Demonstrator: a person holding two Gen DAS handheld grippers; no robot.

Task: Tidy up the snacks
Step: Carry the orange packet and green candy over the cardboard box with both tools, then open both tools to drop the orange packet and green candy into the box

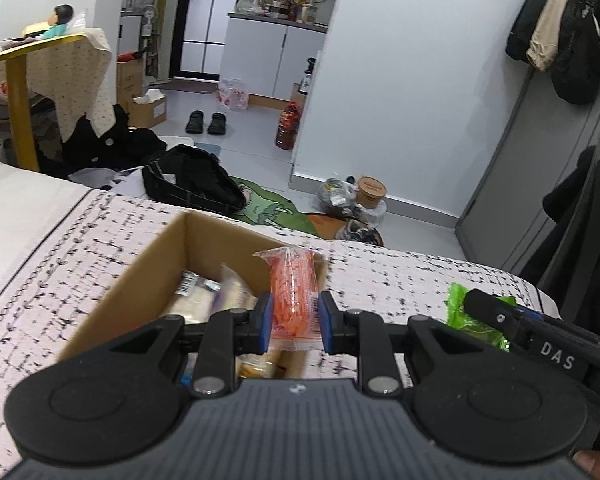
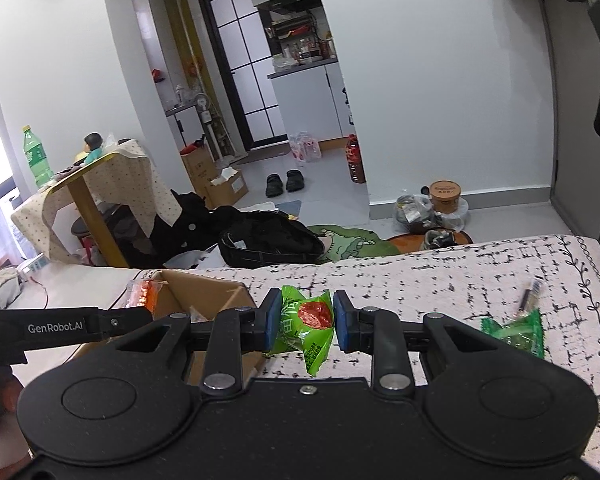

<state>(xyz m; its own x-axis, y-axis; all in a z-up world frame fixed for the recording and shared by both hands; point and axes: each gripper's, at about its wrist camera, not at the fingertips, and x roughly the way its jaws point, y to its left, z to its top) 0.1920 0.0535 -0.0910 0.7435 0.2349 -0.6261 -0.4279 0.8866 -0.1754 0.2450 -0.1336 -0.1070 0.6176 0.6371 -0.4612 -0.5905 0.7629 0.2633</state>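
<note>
1. Left gripper pinches an orange snack pack at frame centre, held over the cardboard box.
2. Right gripper pinches a green snack pack, centre frame, above the bed cover.
3. Another green pack lies on the cover, lower right; box w/ snacks sits lower left.
</note>
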